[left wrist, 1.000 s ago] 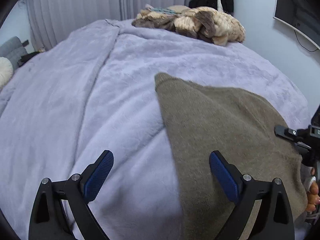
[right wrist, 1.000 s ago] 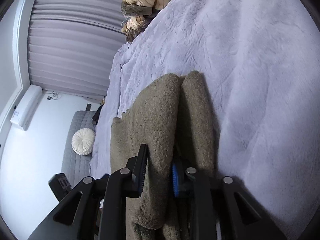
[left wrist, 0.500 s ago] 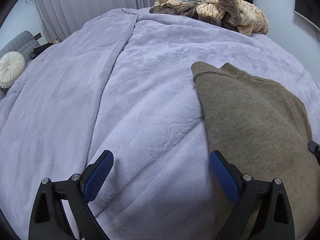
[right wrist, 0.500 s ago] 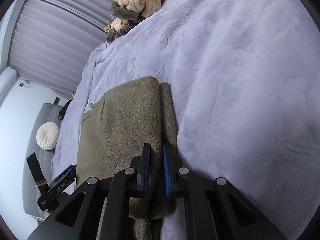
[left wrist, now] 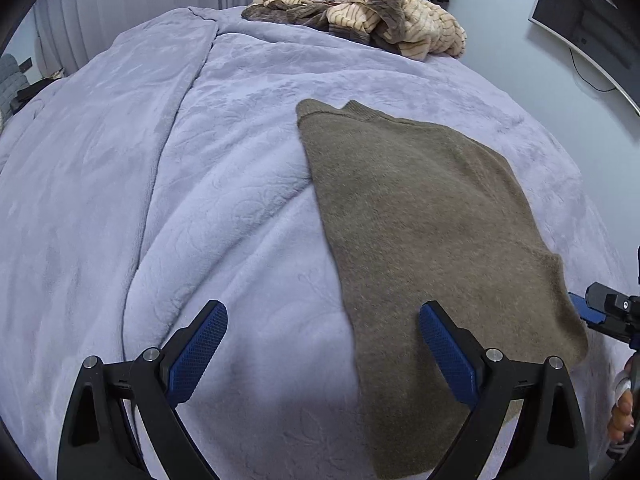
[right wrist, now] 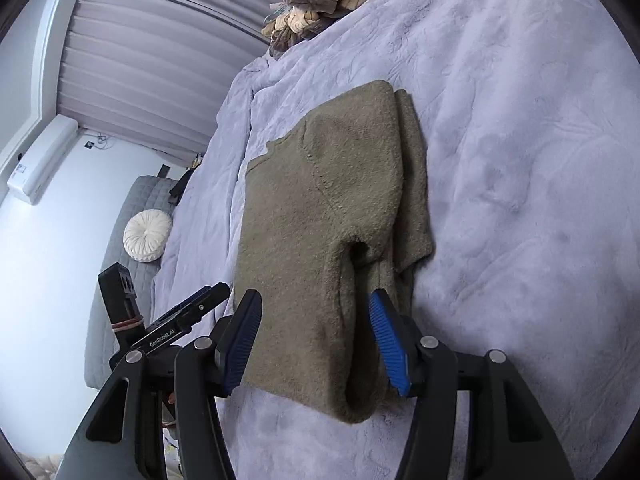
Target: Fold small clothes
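Lavender bedspread (left wrist: 240, 184) bears olive sweater (left wrist: 420, 216) (sleeve folded).

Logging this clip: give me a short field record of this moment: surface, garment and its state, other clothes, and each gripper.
surface: lilac plush blanket on a bed
garment: olive-brown knit sweater, lying flat, one side folded over the body
other clothes: heap of tan and brown knits at the far end of the bed
left gripper: open, over the sweater's near edge, holding nothing
right gripper: jaws have just been opening, pads clear of the folded sleeve
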{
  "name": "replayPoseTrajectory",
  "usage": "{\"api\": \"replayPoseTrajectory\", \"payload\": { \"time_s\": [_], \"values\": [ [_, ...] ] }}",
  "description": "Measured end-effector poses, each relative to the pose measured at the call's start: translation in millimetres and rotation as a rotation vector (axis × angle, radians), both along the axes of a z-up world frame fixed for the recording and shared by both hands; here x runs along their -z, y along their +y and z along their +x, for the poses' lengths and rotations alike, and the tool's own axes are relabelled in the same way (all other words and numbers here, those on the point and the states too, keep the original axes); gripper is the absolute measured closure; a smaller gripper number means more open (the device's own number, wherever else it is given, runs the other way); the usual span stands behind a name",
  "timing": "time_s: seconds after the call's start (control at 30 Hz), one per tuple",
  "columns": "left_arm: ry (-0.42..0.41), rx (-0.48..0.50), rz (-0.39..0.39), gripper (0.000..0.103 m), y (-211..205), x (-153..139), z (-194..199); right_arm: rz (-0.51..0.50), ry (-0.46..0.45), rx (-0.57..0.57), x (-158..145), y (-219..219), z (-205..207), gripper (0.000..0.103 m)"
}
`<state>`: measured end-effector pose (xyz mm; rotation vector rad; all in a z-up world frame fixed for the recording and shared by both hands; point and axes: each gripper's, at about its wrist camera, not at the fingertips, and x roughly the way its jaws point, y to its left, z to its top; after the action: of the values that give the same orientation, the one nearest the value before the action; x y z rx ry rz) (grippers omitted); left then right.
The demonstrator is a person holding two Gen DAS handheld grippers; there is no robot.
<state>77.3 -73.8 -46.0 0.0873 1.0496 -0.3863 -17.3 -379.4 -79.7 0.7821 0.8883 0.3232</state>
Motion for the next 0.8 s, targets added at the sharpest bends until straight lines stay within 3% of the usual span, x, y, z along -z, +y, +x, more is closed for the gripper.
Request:
{"api": "replayPoseTrajectory", "payload": {
  "time_s": [0.13, 0.2, 0.23, 0.27, 0.47, 0.6, 0.63, 0.67, 0.8],
  "values": [
    [0.029, 0.014, 0.047, 0.006, -7.3, 19.0, -19.2, -0.193, 0.023, 0.014, -9.1, 14.0, -6.6, 0.044],
    [0.037, 0.005, 0.039, 0.006, -2.9, 25.4, -25.9, -0.19, 0.047, 0.001, -0.9, 14.3, -9.3, 0.059],
    [0.039, -0.002, 0.031, 0.006, 0.1, 25.8, -29.0, -0.174, 0.059, -0.002, 3.8, 13.7, -12.4, 0.081],
    [0.041, -0.009, 0.019, 0.006, 2.9, 25.1, -32.0, -0.182, 0.063, 0.001, 5.9, 13.4, -15.8, 0.089],
    [0.065, -0.019, 0.019, 0.005, 6.1, 33.8, -38.4, -0.344, 0.083, -0.024, 14.4, 24.7, -16.8, 0.09],
    [0.09, -0.045, -0.007, 0.006, 12.0, 34.2, -40.8, -0.31, 0.097, -0.004, 26.8, 19.3, -21.0, 0.089],
    [0.09, -0.045, -0.005, 0.006, 12.4, 33.1, -41.7, -0.307, 0.099, 0.002, 26.7, 17.8, -22.1, 0.084],
    [0.085, -0.043, 0.006, 0.006, 11.7, 30.7, -43.3, -0.316, 0.105, 0.007, 26.2, 17.1, -23.4, 0.08],
    [0.05, -0.025, 0.054, 0.006, 7.7, 22.2, -49.7, -0.311, 0.106, 0.02, 20.7, 15.1, -32.2, 0.079]
  ]
}}
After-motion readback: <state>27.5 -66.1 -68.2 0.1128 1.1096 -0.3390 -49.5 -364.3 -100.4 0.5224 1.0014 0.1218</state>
